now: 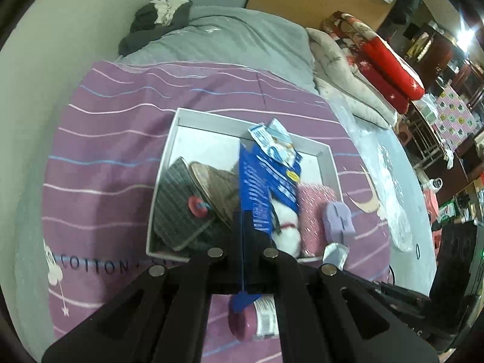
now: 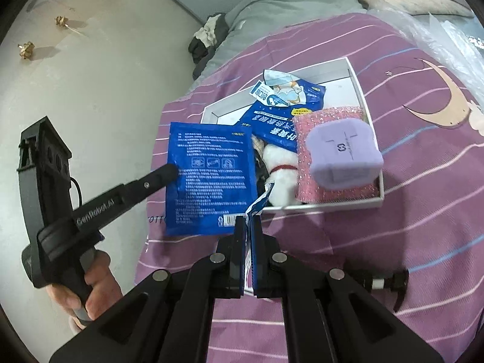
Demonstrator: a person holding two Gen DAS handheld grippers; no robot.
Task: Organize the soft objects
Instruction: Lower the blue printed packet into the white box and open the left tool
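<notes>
Grippers, left (image 2: 174, 169) and right (image 2: 248, 227), each clenched on one edge of a flat blue foil packet (image 2: 210, 175) above the crowded white box (image 2: 367, 203); uneven pulling could tear it.

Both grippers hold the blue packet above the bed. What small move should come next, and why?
Probably carry the blue packet over the white box and lower it in. The left gripper and right gripper both pinch its edges, and it hangs beside the box, where the purple sponge and another blue packet already lie.
</notes>
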